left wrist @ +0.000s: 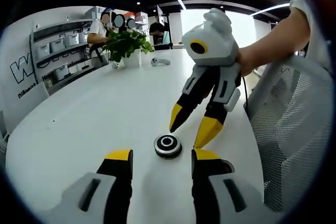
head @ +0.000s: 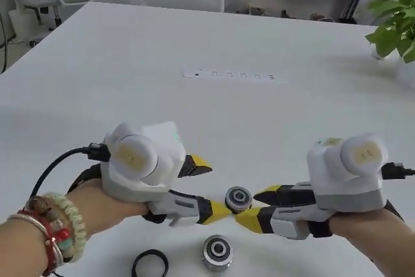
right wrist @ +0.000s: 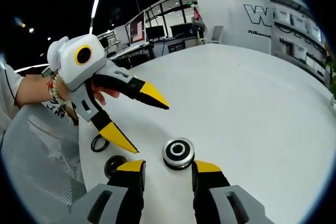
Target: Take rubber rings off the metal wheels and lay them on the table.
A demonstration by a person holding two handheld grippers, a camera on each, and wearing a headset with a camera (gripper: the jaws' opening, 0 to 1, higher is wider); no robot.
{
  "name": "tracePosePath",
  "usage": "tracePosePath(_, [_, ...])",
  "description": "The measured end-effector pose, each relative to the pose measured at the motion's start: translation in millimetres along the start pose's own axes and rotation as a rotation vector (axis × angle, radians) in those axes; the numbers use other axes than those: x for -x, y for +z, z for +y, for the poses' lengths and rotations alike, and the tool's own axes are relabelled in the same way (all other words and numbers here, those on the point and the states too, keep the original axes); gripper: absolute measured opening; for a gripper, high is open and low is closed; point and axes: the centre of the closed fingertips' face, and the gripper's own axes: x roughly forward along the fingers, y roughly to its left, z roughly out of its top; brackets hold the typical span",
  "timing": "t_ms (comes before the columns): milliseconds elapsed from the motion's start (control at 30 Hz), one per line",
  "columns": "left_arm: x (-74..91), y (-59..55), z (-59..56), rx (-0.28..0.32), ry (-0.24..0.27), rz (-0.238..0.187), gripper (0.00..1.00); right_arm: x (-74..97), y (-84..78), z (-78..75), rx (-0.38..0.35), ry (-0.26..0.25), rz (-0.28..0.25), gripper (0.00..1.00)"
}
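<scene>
White table (head: 194, 95): left gripper (head: 213, 189) and right gripper (head: 251, 207) flank the wheel (head: 238, 199), jaws spread, grasping nothing. Likely set to pin it and peel its ring (right wrist: 178, 166).

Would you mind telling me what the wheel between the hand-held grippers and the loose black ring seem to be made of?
The wheel looks like polished metal, its silver face catching light, with a dull black band around it, probably rubber. The loose ring looks like matte black rubber: thin, without gleam.
</scene>
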Motion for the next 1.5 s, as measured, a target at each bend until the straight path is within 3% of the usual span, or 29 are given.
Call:
tracePosePath(400, [-17.8, 4.7, -4.7, -0.001, -0.003, -0.001, 0.36, -3.4, -6.7, -6.8, -0.016, -0.016, 0.014, 0.32])
tracePosePath(467, [-18.9, 4.1, -2.4, 0.006, 0.008, 0.007, 0.36, -2.9, -5.7, -7.1, -0.021, -0.018, 0.008, 0.32])
tracePosePath(800, [-18.7, 13.8, 7.6, 0.068, 0.031, -0.030, 0.35, -3.7, -7.0, -9.6, -0.029, -0.020, 0.003, 0.31])
tracePosePath(933, [-17.2, 19.0, 12.3, 0.062, 0.030, -0.043, 0.33, -3.3, -5.9, -10.6, -0.035, -0.021, -0.005, 0.31])
tracePosePath(1100, [-19.3, 16.9, 17.1, 0.069, 0.037, -0.043, 0.32, -3.4, -5.6, -12.2, -0.038, -0.024, -0.011, 0.30])
tracePosePath(1500, [-33.8, 6.6, 1.7, 0.044, -0.013, -0.010, 0.26, -6.1, -7.8, -13.9, -0.021, -0.026, -0.004, 0.27])
